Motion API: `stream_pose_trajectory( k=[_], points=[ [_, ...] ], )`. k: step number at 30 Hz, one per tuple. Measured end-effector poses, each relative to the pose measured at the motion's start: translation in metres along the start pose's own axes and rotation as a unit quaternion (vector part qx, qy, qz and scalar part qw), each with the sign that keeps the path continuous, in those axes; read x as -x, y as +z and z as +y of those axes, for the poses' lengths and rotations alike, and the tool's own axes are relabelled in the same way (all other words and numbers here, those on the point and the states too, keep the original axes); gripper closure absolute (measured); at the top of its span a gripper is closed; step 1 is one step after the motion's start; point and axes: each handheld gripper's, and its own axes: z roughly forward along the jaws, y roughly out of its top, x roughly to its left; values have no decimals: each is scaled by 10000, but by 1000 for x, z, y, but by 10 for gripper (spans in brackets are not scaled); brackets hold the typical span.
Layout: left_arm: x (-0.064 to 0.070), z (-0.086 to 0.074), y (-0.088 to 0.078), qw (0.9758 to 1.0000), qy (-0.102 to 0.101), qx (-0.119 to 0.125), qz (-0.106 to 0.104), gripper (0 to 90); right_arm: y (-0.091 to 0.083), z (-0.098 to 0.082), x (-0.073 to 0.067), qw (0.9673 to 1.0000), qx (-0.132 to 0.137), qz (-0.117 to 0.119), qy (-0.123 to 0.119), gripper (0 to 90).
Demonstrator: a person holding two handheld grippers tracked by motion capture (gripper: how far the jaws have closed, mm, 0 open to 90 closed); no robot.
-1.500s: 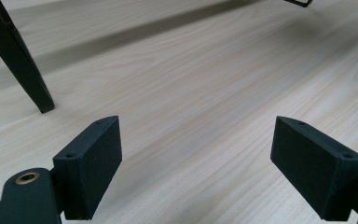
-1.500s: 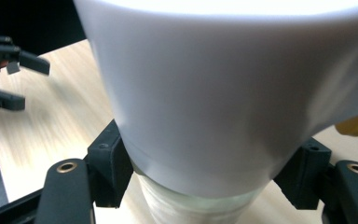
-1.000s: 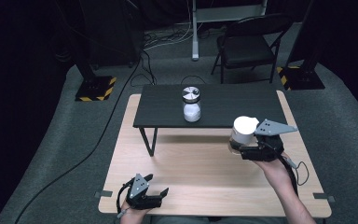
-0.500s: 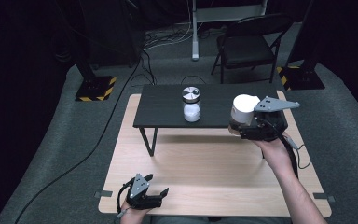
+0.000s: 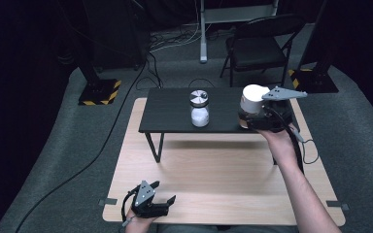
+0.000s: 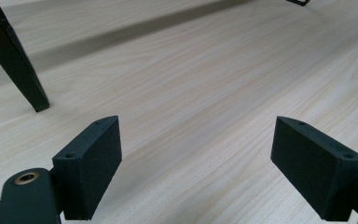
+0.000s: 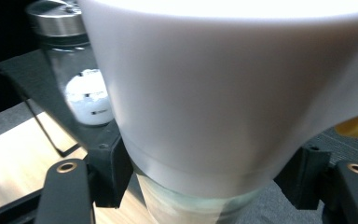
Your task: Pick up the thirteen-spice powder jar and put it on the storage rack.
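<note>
My right gripper (image 5: 252,115) is shut on a clear jar with a tall white cap (image 5: 250,104), held at the right end of the small black table (image 5: 170,114). In the right gripper view the white-capped jar (image 7: 223,93) sits between the jaws and blocks most of the scene. A second glass jar with a metal lid and white contents (image 5: 199,108) stands upright at the middle of the black table, also visible as the metal-lidded jar (image 7: 81,79) to the left. My left gripper (image 5: 164,201) rests open near the front edge of the wooden table (image 5: 213,179), nothing between its jaws.
A black table leg (image 6: 14,60) stands left of the left gripper. Beyond the tables are a folding chair (image 5: 262,48), stand bases with yellow-black tape (image 5: 97,92), and cables on the grey carpet.
My right gripper has carried the white-capped jar up and away, from over the wooden table to the right end of the black table. The left gripper has stayed still.
</note>
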Motion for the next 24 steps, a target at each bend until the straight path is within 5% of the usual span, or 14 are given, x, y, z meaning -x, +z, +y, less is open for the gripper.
stream_pose_trajectory(
  k=[15,24],
  points=[
    [-1,0,1,10000,5,-8,-34,155,22,2,8,9996,-151,-21,219,291],
    [0,1,0,10000,5,-5,-10,154,14,-8,3,9997,-233,-52,52,123]
  ],
)
